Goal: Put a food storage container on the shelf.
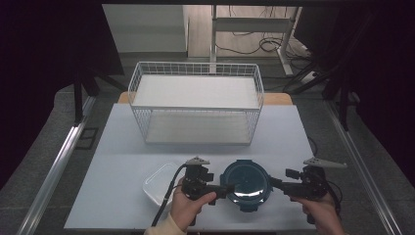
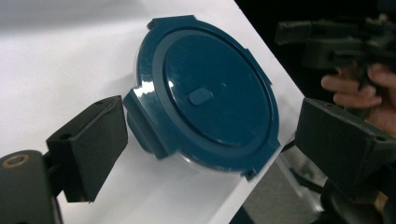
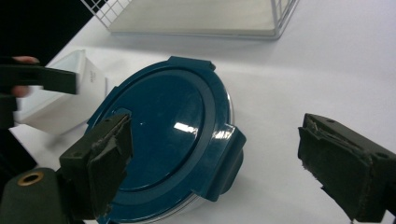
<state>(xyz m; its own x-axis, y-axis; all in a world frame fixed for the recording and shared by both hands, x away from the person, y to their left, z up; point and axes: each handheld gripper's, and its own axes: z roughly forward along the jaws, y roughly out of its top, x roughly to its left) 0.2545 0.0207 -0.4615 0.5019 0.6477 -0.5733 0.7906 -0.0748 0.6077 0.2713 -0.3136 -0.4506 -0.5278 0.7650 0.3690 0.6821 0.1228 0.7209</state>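
A round container with a dark teal lid (image 1: 246,183) sits near the table's front edge, between my two grippers. My left gripper (image 1: 222,185) points at it from the left, jaws wide apart. In the left gripper view (image 2: 215,116) one lid latch tab (image 2: 140,123) lies just beside the left jaw, untouched. My right gripper (image 1: 278,181) comes in from the right, also open. In the right gripper view (image 3: 217,130) another latch tab (image 3: 229,149) sits between the spread jaws, with neither pad on it.
A white rectangular tub (image 1: 160,185) lies just left of the left hand. A white wire basket (image 1: 195,103) stands at the back of the white table (image 1: 122,147). The round container sits close to the table's front edge (image 2: 261,186).
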